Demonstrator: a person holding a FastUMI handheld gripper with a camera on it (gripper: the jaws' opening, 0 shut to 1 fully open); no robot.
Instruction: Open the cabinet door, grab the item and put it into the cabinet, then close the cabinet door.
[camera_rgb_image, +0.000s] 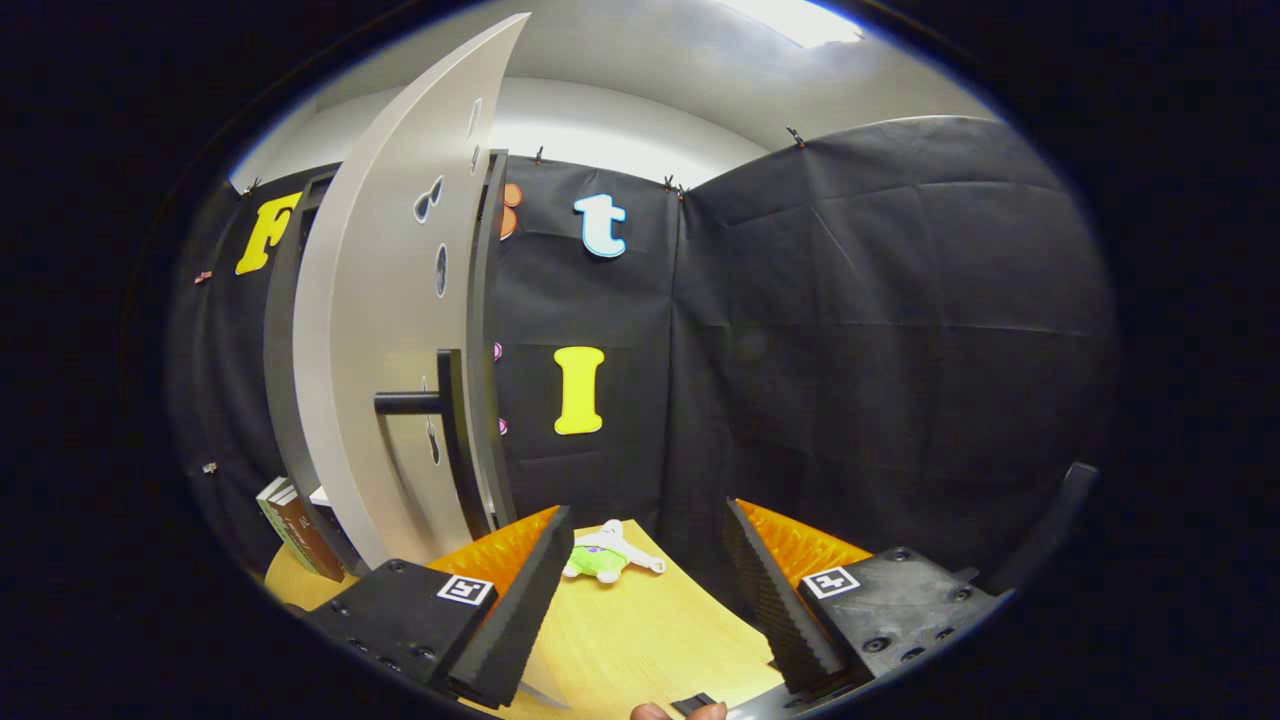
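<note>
gripper (645, 590): fingers spread apart, holding nothing
grey cabinet door with black bar handle (390, 330): swung open
small green-and-white plush toy (605, 553): on light wooden table (660, 640), beyond fingers

Black cloth walls (880, 330), bright ceiling light (795, 20)

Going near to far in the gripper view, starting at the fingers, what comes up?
The open gripper, nothing between its fingers → bare wooden tabletop → small plush toy lying just ahead of the fingers → black cloth wall behind it.
</note>
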